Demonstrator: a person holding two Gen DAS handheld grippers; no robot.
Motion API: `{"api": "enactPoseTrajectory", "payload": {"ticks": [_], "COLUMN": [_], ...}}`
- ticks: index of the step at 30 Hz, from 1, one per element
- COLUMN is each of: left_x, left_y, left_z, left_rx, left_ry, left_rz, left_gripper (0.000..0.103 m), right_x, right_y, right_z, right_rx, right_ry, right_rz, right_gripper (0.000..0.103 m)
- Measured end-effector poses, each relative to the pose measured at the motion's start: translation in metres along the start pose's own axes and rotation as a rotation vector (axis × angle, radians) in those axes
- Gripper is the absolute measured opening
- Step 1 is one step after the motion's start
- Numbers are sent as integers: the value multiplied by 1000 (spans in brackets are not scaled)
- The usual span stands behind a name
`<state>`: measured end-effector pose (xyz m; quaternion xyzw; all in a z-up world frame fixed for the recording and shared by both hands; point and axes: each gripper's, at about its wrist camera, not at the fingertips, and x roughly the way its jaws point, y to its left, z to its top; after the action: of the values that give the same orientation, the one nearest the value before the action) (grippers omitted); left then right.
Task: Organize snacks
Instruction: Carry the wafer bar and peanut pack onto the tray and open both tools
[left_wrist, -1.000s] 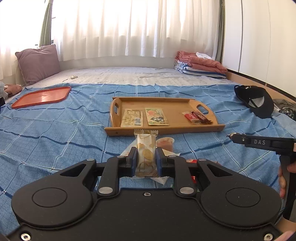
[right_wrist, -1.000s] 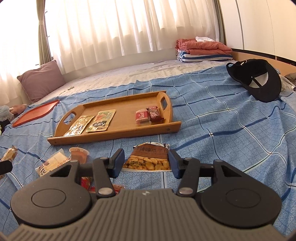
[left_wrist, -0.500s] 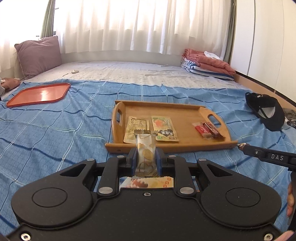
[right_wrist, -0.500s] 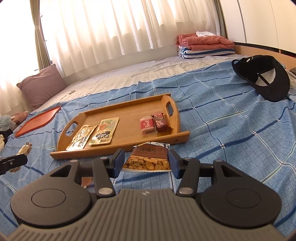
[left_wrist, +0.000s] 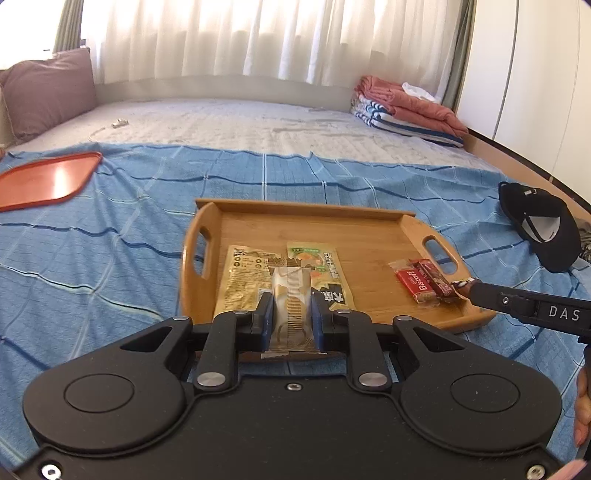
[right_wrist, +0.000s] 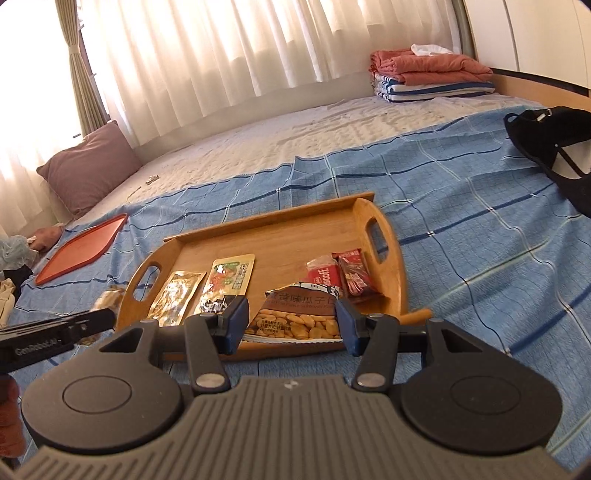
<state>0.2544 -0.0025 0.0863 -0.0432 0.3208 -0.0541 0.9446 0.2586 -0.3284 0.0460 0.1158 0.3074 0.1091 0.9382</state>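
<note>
My left gripper (left_wrist: 291, 308) is shut on a clear-wrapped wafer pack (left_wrist: 290, 295), held upright above the near left part of the wooden tray (left_wrist: 369, 229). Two flat pouches (left_wrist: 243, 280) lie in the tray's left half. A red Biscoff pack (left_wrist: 415, 282) and a dark bar lie at its right end. My right gripper (right_wrist: 291, 315) is shut on a brown seed packet (right_wrist: 299, 325), held over the tray's (right_wrist: 288, 236) near rim, just in front of the Biscoff pack (right_wrist: 325, 275). The left gripper's finger (right_wrist: 74, 325) shows at the left edge of the right wrist view.
The tray sits on a blue checked blanket (left_wrist: 110, 258) on a bed. An orange tray (left_wrist: 44, 177) lies far left, a black cap (left_wrist: 543, 229) to the right, folded blankets (left_wrist: 410, 110) at the back right, and a mauve pillow (left_wrist: 48, 88) at the back left.
Both grippers have moved forward to the wooden tray, each carrying its packet. The loose snacks on the blanket in front of the tray have dropped out of view.
</note>
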Motion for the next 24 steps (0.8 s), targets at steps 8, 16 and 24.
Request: {"api": "enactPoseTrajectory", "payload": {"ticks": [8, 16, 24], "left_x": [60, 101, 115], "left_y": [7, 10, 9], "left_z": [7, 2, -3], "left_rx": [-40, -43, -5], "left_ry": [62, 98, 90], "left_rz": [-9, 21, 38], "left_gripper": [20, 20, 20], "right_x": [48, 86, 104], "right_y": [2, 9, 18], "right_z": [10, 3, -11], "right_rx": [10, -34, -126], "right_ry": [50, 99, 112], "right_rz": [18, 26, 17], "right_gripper": [55, 55, 55]}}
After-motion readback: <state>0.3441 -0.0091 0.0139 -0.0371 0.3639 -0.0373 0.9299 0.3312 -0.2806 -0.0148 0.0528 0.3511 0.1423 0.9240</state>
